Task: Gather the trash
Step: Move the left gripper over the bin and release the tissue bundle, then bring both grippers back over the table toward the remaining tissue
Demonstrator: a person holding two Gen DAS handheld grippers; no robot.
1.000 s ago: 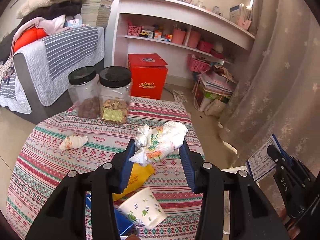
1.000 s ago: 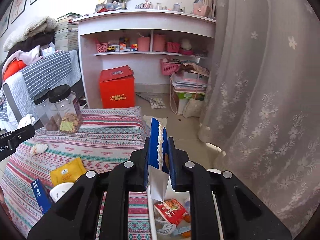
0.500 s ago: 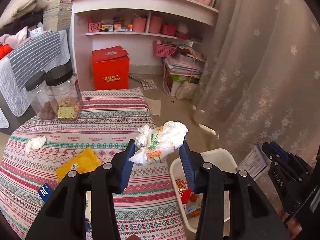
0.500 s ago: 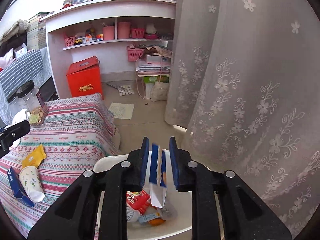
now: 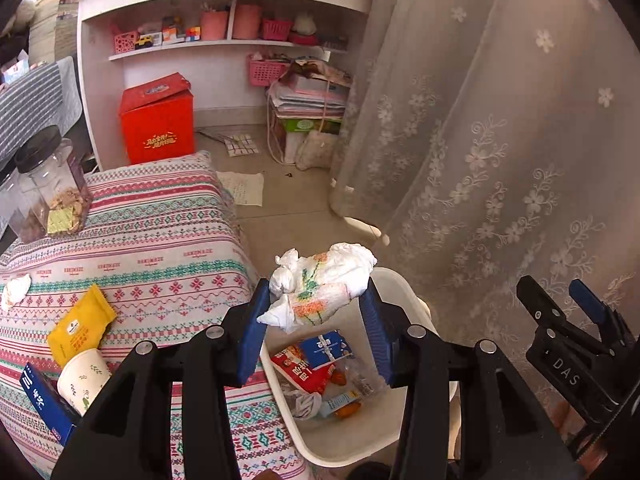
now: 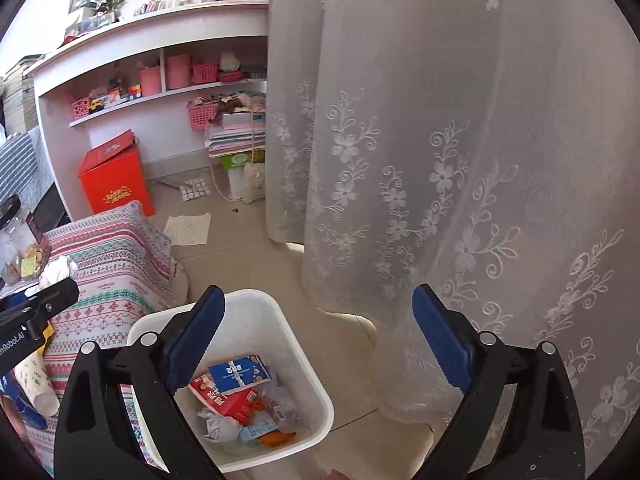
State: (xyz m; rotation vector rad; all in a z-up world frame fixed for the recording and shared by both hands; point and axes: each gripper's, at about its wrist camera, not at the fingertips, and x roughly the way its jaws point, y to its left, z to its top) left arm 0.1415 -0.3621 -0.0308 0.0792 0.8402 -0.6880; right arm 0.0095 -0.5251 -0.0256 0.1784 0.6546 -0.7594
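Observation:
My left gripper (image 5: 316, 300) is shut on a crumpled white tissue with a flower print (image 5: 320, 284), held just above the near rim of the white bin (image 5: 394, 276). My right gripper (image 6: 318, 300) hangs over the bin (image 6: 256, 296); its jaws are opening wide with nothing between them. A blue and white carton (image 6: 240, 374) lies in the bin on top of a red packet and other wrappers. On the patterned tablecloth (image 5: 168, 248) lie a yellow packet (image 5: 80, 330), a paper cup (image 5: 82, 384), a blue box (image 5: 44, 404) and a small tissue wad (image 5: 14, 290).
Two black-lidded jars (image 5: 56, 188) stand at the table's far left. A lace curtain (image 6: 460, 160) hangs close on the right, right behind the bin. A red box (image 5: 158, 120), a white shelf unit (image 5: 224, 44) and stacked papers sit across the tiled floor.
Both grippers swung right, from over the table to over the bin. The right gripper opened and let go of the blue carton, which now lies in the bin. The left still grips the tissue.

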